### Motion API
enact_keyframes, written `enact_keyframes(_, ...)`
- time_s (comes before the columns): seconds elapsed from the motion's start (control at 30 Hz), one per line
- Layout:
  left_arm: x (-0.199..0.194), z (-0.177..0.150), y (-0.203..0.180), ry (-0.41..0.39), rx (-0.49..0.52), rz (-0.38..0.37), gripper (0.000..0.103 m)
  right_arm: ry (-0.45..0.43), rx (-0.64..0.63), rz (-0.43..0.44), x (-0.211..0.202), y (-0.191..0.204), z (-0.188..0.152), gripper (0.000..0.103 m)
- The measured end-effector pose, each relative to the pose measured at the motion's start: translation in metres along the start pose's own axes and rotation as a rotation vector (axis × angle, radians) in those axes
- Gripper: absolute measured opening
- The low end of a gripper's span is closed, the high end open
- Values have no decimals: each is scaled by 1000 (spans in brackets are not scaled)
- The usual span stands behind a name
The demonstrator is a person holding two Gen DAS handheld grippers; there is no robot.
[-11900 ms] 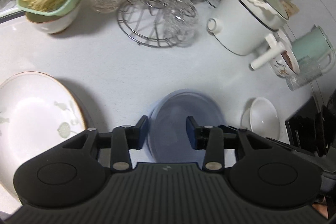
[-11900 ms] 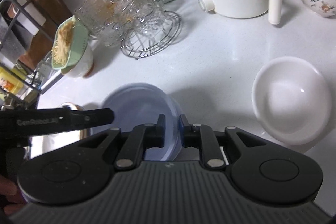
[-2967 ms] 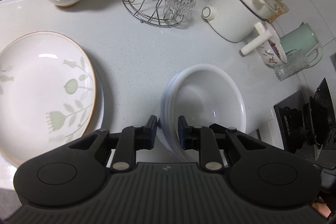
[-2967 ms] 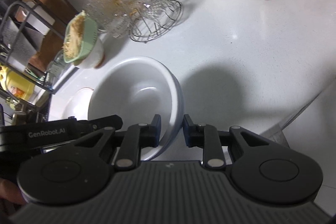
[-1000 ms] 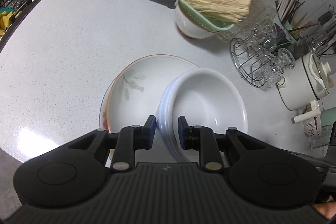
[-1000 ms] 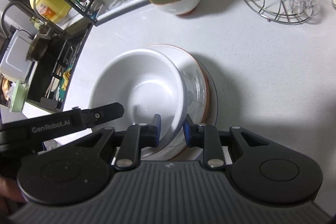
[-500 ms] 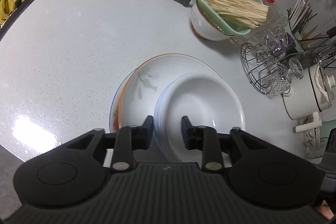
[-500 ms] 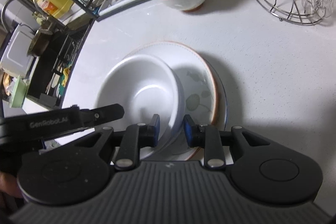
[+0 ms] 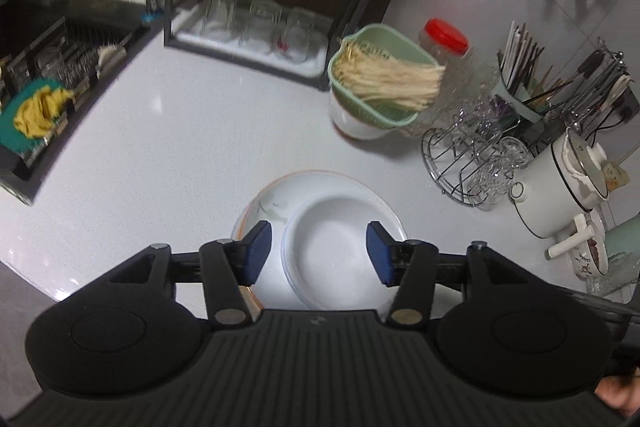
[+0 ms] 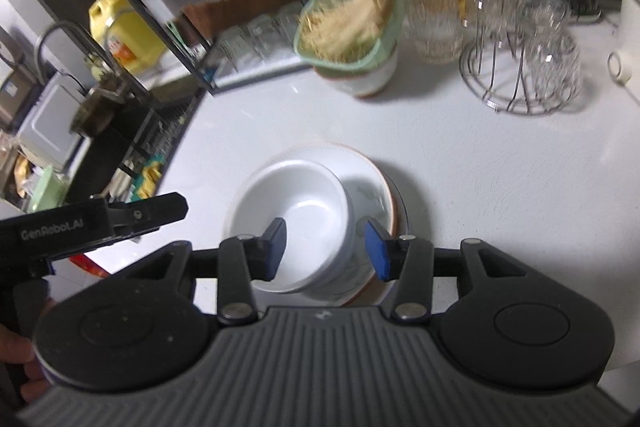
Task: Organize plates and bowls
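A white bowl [image 9: 336,247] nested in a pale blue bowl sits on a floral plate with an orange rim [image 9: 272,203] on the white counter. It also shows in the right wrist view [image 10: 296,223], on the plate [image 10: 372,203]. My left gripper [image 9: 319,253] is open and empty, raised above the stack. My right gripper [image 10: 324,247] is open and empty, also above the stack. The left gripper's body [image 10: 92,223] shows at the left of the right wrist view.
A green colander of noodles [image 9: 380,83] sits on a white bowl at the back. A wire rack of glasses [image 9: 476,163], a red-lidded jar [image 9: 444,39], a white pot [image 9: 560,183] and a utensil holder [image 9: 524,83] stand to the right. A sink [image 9: 48,75] lies to the left.
Both grippers have opened and let go of the stacked bowls, which now rest on the floral plate. Both grippers have lifted up and back from the stack.
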State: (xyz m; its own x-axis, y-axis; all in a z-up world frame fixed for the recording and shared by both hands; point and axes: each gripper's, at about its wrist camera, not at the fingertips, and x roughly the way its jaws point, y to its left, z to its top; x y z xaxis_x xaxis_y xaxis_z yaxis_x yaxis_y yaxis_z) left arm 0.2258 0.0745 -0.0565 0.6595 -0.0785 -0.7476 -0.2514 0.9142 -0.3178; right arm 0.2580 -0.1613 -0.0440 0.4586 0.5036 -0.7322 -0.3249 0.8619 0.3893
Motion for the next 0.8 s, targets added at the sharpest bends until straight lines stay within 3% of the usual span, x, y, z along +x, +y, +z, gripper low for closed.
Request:
enact_keyframes(0.17, -44, 2, -7, -78, 40, 12, 78, -86, -29, 6, -32, 14, 0, 46)
enact_keyframes(0.23, -61, 2, -9, -107, 55, 21, 85, -117, -50, 7, -45, 21, 0, 51)
enact_keyframes(0.3, -76, -1, -10, -135, 71, 25, 90, -156, -80, 6, -57, 27, -2, 79)
enact_keyframes(0.33, -84, -3, -10, -147, 79, 32, 91, -176, -92, 1, -63, 30, -4, 84)
enact_keyframes(0.63, -143, -31, -12, -224, 122, 71, 99, -251, -112, -8, -104, 41, -27, 85)
enact_keyframes(0.8, -157, -51, -15, -230, 155, 77, 100, -289, -113, -14, -124, 44, -48, 85)
